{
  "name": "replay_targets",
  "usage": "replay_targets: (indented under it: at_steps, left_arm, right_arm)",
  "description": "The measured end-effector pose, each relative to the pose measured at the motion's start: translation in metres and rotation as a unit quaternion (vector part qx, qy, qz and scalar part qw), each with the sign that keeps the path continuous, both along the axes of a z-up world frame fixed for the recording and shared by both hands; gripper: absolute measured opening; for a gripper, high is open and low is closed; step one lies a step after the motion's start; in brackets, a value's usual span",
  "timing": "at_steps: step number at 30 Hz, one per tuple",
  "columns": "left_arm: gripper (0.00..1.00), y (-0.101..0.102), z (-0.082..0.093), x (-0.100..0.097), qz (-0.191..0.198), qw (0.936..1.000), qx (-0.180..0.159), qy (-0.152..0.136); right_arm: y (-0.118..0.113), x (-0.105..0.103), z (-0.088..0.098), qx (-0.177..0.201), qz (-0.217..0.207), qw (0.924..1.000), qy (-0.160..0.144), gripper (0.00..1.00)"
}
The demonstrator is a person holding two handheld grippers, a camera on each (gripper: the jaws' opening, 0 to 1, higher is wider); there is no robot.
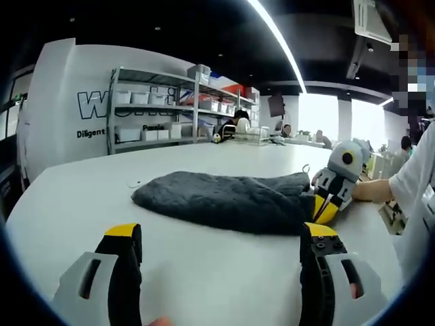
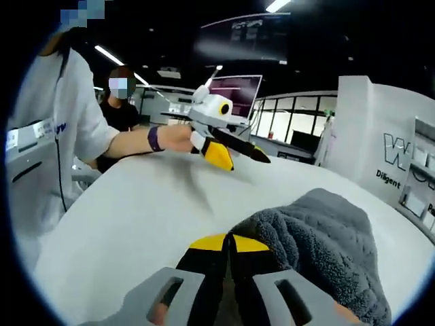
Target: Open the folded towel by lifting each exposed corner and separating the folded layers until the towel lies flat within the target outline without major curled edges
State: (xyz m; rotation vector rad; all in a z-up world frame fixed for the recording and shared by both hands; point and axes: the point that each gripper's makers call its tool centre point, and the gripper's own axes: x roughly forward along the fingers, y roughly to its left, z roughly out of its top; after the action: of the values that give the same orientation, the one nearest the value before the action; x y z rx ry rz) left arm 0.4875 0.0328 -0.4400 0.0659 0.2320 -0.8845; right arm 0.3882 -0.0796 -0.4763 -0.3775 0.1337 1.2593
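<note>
Grey towel [image 1: 224, 200] lies bunched on the white table [image 1: 81, 204]. Right claw [image 2: 229, 246] is clenched on its near corner; left claw [image 1: 221, 241] hangs released, well short. Unfolding has only begun: next, lift that corner outward.

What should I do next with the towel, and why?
Probably lift the right tongs up and away to peel the top layer: they look shut on an edge of the grey towel, still bunched on the white table. The left tongs hang open, short of it.
</note>
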Motion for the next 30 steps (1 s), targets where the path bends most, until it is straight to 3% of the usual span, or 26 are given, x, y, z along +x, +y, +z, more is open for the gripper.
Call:
replay_targets:
  at_steps: [7,11,18,23,30]
  left_arm:
    - [0.96,-0.001,0.0,-0.001,-0.004,1.0,0.002,0.001]
    - [0.96,0.0,0.003,0.0,-0.001,1.0,-0.002,-0.001]
    - [0.96,-0.001,0.005,-0.002,-0.004,1.0,-0.006,-0.003]
    - [0.96,-0.003,0.005,-0.003,-0.007,0.9999,-0.005,-0.004]
    - [0.96,-0.002,0.007,-0.002,-0.007,0.9999,-0.009,-0.006]
  right_arm:
    - [-0.012,-0.007,0.0,-0.012,0.025,0.9996,0.011,0.09]
    - [-0.026,-0.005,0.028,0.057,0.025,0.9974,0.035,0.09]
    - [-0.081,0.031,0.061,0.109,-0.057,0.9923,0.012,0.15]
    - [-0.111,0.047,0.061,0.12,-0.094,0.9882,0.011,0.24]
    - [-0.133,0.059,0.052,0.129,-0.118,0.9837,0.04,0.5]
